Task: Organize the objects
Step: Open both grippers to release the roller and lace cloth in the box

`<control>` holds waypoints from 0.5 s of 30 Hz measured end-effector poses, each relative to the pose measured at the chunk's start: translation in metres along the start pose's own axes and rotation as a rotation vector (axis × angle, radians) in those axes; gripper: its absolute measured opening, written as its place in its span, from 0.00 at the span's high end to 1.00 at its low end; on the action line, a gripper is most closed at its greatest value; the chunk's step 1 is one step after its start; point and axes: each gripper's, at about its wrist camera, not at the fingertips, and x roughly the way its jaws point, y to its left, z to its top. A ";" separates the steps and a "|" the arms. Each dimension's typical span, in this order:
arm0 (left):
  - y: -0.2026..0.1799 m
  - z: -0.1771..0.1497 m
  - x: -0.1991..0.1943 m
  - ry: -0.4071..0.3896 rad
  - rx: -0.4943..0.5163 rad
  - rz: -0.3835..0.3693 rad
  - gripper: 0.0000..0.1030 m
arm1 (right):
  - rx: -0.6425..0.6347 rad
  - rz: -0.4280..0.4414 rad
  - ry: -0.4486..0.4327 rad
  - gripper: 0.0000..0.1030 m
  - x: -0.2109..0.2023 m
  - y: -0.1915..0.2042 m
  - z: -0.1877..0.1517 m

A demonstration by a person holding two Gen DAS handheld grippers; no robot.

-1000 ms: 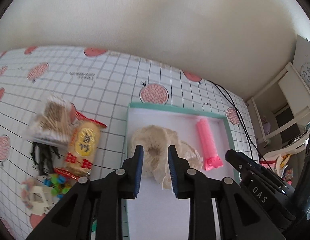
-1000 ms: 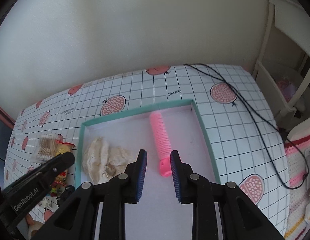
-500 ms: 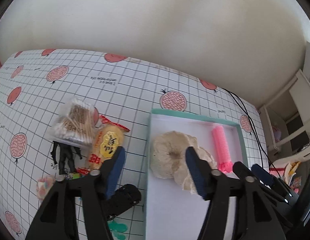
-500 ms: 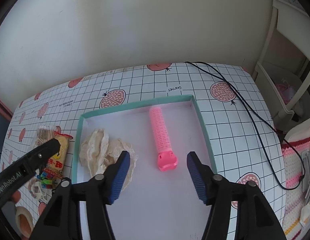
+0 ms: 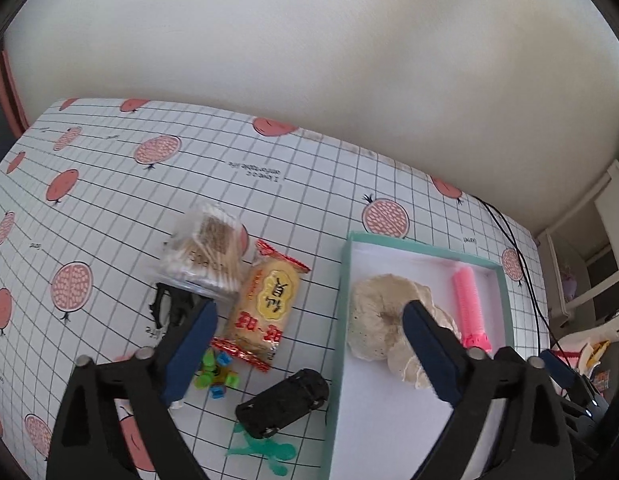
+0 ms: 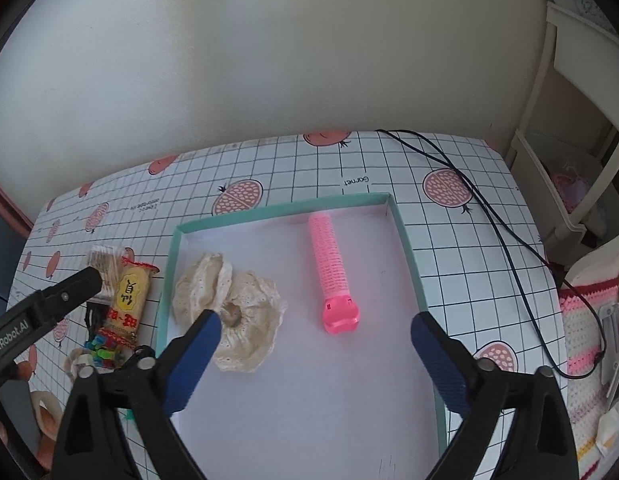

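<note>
Teal-rimmed, the shallow white cardboard tray (image 6: 405, 236) is holding a cream lace scrunchie (image 6: 233, 312) and a pink ridged hair roller (image 6: 331, 268), lying apart. Both the left gripper (image 5: 309, 348) and right gripper (image 6: 315, 356) are hovering with jaws spread wide, gripping nothing. A yellow snack packet (image 5: 265, 304) is lying left of the tray.

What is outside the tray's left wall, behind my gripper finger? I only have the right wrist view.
Observer: A black toy car is on the table, close beside the tray wall.
Operator: Is anything else near it?
Observer: A green plastic figure lies flat at the car's near side.
Operator: Is the left gripper holding anything?
Observer: No, the left gripper is wide open and empty, above the snack packet and the tray's left wall.
</note>
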 end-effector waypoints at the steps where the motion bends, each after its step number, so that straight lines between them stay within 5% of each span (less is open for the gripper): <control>1: 0.002 0.000 -0.002 -0.003 -0.004 0.002 0.08 | 0.000 0.006 -0.003 0.00 -0.002 0.001 0.000; 15: 0.011 -0.007 -0.026 -0.015 -0.048 0.005 0.00 | 0.039 0.042 0.019 0.00 -0.010 0.009 -0.008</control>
